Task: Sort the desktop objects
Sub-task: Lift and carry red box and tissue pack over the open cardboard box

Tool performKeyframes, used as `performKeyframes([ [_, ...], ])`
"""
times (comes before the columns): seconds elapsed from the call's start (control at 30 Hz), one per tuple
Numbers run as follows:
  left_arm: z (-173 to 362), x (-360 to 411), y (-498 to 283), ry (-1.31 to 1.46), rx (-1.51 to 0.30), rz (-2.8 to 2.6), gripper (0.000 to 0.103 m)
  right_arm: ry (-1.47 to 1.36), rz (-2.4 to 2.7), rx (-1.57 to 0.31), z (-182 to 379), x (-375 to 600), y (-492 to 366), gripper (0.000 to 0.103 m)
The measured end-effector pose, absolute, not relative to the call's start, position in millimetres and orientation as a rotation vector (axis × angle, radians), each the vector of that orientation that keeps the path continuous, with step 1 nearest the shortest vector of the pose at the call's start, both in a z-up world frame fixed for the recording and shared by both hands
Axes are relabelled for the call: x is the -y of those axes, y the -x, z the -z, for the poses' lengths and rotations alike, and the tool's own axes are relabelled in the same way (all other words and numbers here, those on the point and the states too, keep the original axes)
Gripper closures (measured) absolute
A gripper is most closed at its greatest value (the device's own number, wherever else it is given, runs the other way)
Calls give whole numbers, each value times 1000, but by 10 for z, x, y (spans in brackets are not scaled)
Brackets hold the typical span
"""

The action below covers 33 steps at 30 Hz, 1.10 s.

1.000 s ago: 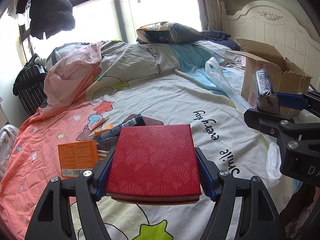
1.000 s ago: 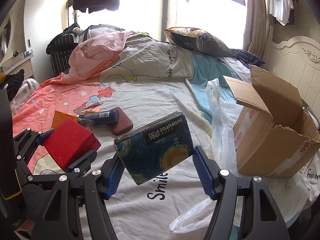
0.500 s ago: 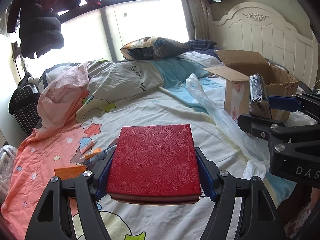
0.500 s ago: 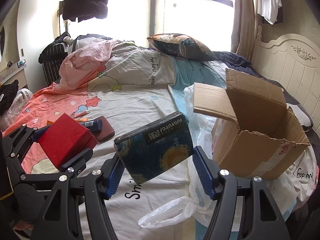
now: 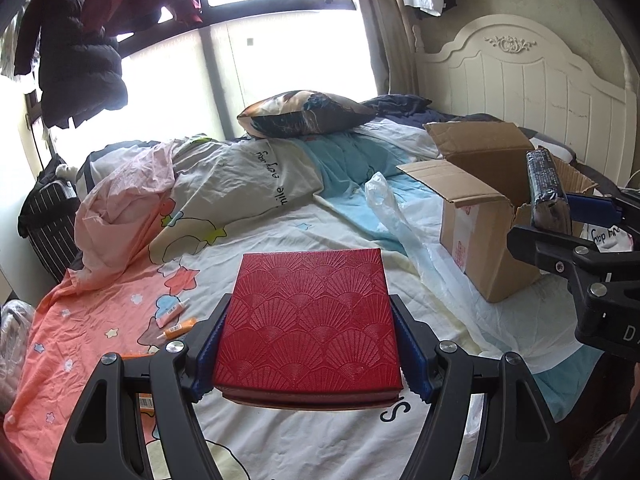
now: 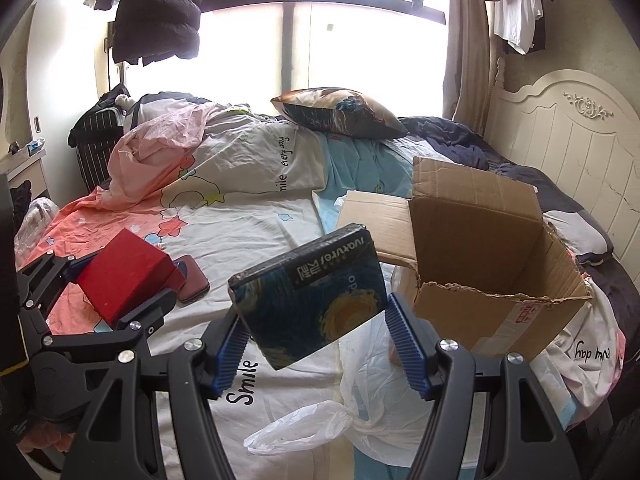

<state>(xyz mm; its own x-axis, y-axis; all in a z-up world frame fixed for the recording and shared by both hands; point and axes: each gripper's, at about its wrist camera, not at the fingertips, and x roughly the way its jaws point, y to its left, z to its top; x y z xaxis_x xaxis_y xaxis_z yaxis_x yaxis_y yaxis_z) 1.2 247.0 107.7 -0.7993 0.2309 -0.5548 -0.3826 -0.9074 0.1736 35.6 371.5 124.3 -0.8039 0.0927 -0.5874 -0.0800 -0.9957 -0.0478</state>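
Observation:
My left gripper (image 5: pixel 310 344) is shut on a red embossed box (image 5: pixel 310 320) and holds it above the bed; it also shows in the right wrist view (image 6: pixel 124 274). My right gripper (image 6: pixel 314 332) is shut on a dark blue starry-print box (image 6: pixel 310 296), tilted, held just left of an open cardboard box (image 6: pixel 480 256). In the left wrist view the blue box (image 5: pixel 546 188) is seen edge-on beside the cardboard box (image 5: pixel 476 208). The cardboard box looks empty inside.
A clear plastic bag (image 6: pixel 360 412) lies under and in front of the cardboard box. A maroon wallet (image 6: pixel 194 282), small tubes (image 5: pixel 176 320) and an orange packet (image 5: pixel 144 402) lie on the bedsheet at left. A pillow (image 5: pixel 304 118) and headboard (image 5: pixel 520 80) stand behind.
Both grippers have risen and moved right toward the cardboard box, each still holding its box. The cardboard box looms nearer and its inside has come into view.

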Motion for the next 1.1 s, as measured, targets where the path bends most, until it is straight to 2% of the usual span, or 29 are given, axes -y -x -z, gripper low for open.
performKeyframes([
  [0.53,-1512,-3079,-52,619,-432,-2602,28,879,-2839,27,-1437,-4227,-389,40],
  [1.1,-1728,-4090,114,544,-460,-2430,28,860,-2717,-72,-1567,-5123,-337,40],
])
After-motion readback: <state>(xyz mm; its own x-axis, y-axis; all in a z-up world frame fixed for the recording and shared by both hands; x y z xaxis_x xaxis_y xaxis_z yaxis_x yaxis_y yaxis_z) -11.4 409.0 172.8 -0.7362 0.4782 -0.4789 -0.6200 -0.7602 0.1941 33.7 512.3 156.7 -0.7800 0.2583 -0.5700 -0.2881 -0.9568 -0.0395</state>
